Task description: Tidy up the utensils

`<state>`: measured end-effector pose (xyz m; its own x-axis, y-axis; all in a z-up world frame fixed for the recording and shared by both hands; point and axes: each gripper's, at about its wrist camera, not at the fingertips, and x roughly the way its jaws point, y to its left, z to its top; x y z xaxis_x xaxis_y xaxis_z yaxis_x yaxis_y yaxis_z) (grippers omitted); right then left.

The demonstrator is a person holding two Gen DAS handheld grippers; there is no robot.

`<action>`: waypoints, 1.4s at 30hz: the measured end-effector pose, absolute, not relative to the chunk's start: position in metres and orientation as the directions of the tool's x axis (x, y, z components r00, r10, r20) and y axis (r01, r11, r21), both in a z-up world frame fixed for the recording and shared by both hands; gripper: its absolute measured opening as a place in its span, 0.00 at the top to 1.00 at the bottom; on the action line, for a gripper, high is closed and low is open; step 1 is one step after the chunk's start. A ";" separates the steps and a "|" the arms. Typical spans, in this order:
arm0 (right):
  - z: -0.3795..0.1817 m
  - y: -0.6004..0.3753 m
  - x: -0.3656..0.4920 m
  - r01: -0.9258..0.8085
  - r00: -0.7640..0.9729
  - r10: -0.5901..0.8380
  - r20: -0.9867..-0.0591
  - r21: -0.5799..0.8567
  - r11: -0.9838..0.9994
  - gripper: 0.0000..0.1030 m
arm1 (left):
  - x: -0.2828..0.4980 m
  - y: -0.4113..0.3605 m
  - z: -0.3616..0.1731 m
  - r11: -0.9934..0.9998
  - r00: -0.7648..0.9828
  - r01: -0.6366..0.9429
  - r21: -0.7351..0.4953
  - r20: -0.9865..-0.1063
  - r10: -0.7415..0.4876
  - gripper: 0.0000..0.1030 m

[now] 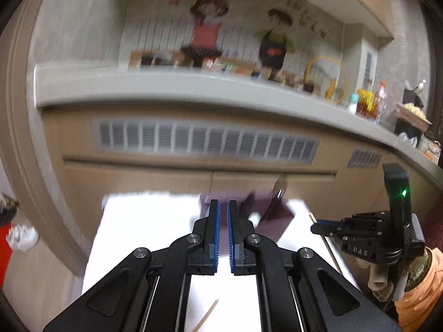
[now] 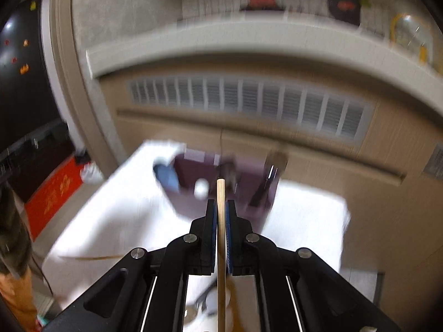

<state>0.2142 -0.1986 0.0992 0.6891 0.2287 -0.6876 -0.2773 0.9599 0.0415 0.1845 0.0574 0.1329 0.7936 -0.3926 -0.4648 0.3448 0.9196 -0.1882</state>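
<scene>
Right gripper [image 2: 221, 207]: jaws closed on a wooden chopstick [image 2: 220, 238]. Stick runs lengthwise between the pads, tip pointing forward past the fingertips, tail trailing back under the frame. In the left wrist view the same gripper [image 1: 315, 225] sits at the right, stick hanging slanted below it.

Left gripper [image 1: 223, 213]: jaws nearly together with a narrow gap, holding nothing.

Table [image 2: 116, 215], white top: a second chopstick [image 2: 91, 257] lies flat at near left, roughly crosswise; also visible low in the left view [image 1: 207, 315].

Purple holder [image 2: 199, 193], far middle of the table: straight ahead of the held stick's tip, already containing dark-handled utensils [image 2: 265, 185]; details blurred.

Judgement: the right hand is nearer; the held stick already points at the holder, so it needs tipping upright over the opening.

Counter [image 1: 193, 88], beyond: cluttered, blurred.
</scene>
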 end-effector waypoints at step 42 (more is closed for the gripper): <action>-0.020 -0.186 0.215 -0.371 0.430 0.234 -0.872 0.066 0.926 0.92 | 0.256 -0.004 -0.052 0.828 0.262 0.560 -0.027 -0.942 -0.209 0.61</action>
<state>0.2151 -0.1862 -0.0202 0.4302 0.2345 -0.8717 -0.3708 0.9263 0.0662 0.2563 -0.0042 -0.0520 0.2625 -0.2087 -0.9421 0.5599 0.8281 -0.0275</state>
